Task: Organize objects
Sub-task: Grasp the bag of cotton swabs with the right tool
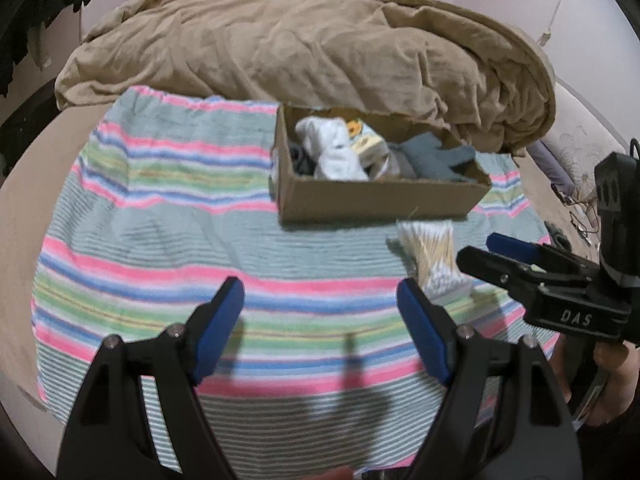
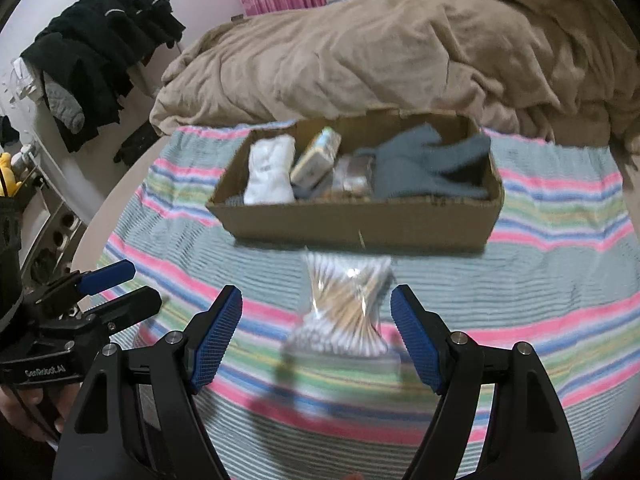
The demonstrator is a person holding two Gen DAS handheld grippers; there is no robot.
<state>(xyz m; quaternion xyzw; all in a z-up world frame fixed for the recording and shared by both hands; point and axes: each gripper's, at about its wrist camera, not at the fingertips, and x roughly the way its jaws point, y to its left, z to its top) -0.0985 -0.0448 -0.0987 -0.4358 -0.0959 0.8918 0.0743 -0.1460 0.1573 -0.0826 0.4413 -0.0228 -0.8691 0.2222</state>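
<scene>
Right gripper [image 2: 316,340]: jaws spread wide, nothing held. It lines up on the bag of cotton swabs [image 2: 346,308], which lies flat on the striped cloth [image 2: 540,288] between the 2 blue pads but apart from both.

Left gripper [image 1: 320,336]: also wide open and empty, over bare cloth, to the left of the bag. In the left wrist view the bag [image 1: 434,258] lies just beside the right gripper's fingertips.

Farther on: cardboard box [image 2: 360,226] on the same cloth, holding white socks [image 2: 270,172], a small printed pack [image 2: 318,158] and grey socks [image 2: 424,164]. Only the bag remains outside it, so I judge the sort nearly finished. Behind the box, a heaped tan blanket [image 2: 360,52] touches the box's far edge.

Risks, as I judge them:
- The film is slick and the swabs are loose; a closure on 1 end could let the bag sag or slide out.
- Pads coming down too low may pinch the cloth with the bag and drag it, shifting the box.
- The box looks fairly full; a drop onto the grey socks could roll the bag back over the near wall.
- The left gripper is near; the 2 tools could knock together.
</scene>
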